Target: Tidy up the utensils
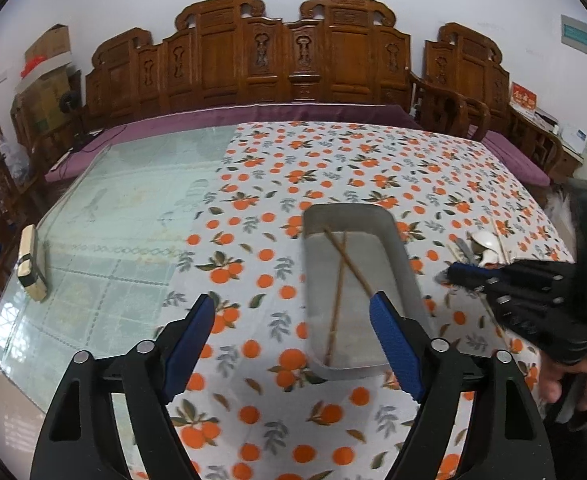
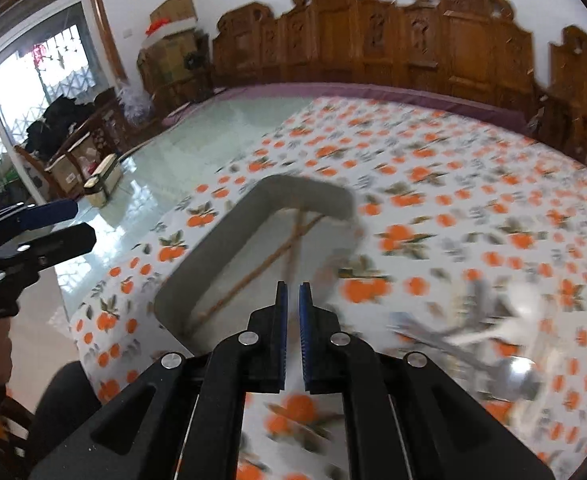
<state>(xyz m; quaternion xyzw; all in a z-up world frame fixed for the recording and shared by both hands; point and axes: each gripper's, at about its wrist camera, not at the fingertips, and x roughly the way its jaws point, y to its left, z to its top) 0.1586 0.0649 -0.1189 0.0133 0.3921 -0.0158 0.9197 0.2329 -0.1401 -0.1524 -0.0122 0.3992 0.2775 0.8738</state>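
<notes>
My right gripper [image 2: 292,296] has its blue pads drawn almost together with only a thin slit between them, and I see nothing caught in it. My left gripper [image 1: 293,316] stands wide open and empty, hovering over the near end of the grey tray [image 1: 409,272]. Two wooden chopsticks [image 1: 339,280] already lie crossed inside that tray, which sits at about 12 o'clock from the right gripper. The loose pile of utensils [image 2: 489,332], spoons and metal pieces as far as the blur lets me tell, lies on the orange-print tablecloth [image 1: 333,160] at roughly 3 o'clock of the tray.

I judge the sorting partly done, with the pile left to move. The risk I see is the right wrist view smearing badly: closing on a tangled heap could catch two pieces at once or nip one at its tip, so that it pivots and drops short of the tray, or knocks the white ceramic spoon [image 1: 485,240] across the cloth
</notes>
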